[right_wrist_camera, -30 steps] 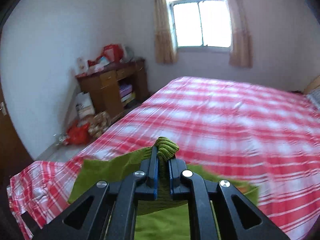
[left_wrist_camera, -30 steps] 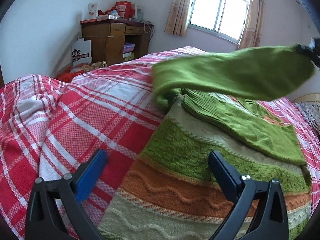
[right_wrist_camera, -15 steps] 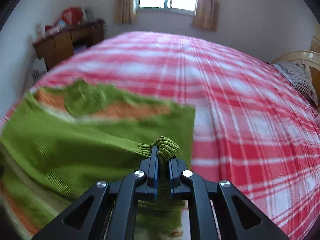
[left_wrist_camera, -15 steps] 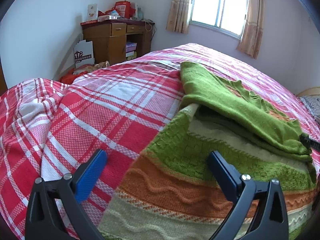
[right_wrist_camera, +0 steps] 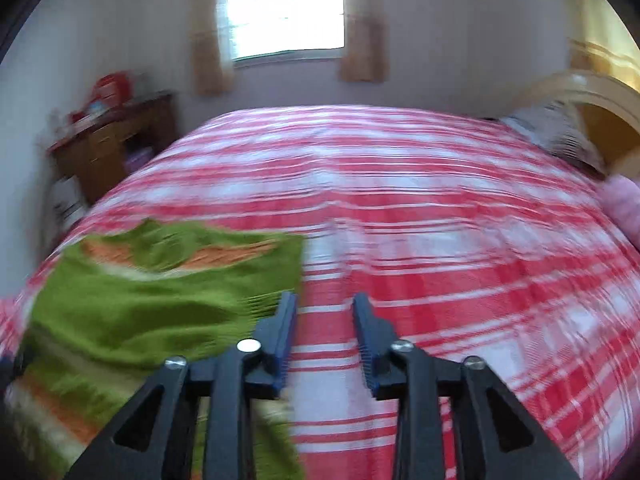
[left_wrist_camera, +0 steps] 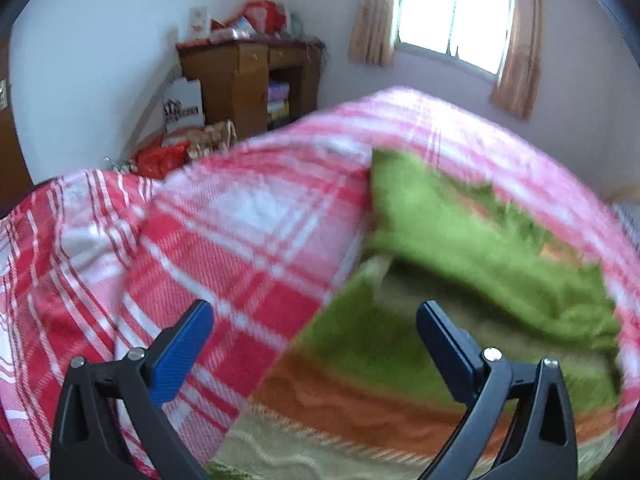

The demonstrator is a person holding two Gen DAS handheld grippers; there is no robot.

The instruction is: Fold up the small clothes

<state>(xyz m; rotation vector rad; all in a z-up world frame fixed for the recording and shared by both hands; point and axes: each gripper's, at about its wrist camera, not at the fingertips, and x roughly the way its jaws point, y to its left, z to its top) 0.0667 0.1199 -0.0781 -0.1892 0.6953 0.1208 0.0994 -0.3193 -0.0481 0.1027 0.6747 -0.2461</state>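
Sleeve (left_wrist_camera: 472,240) folded across sweater (right_wrist_camera: 132,312) on bed (right_wrist_camera: 440,240), rest of fold left imo. Right hand-held gripper (right_wrist_camera: 324,336) jaws opening, nothing between; left hand-held gripper (left_wrist_camera: 316,344) wide, empty.

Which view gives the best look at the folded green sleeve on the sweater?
The left wrist view: the green sleeve lies folded diagonally across the striped sweater, seen nearly whole though blurred. The right wrist view shows it only sideways at the left edge, its ribbed cuff beside the opening right claw, nothing between the jaws.
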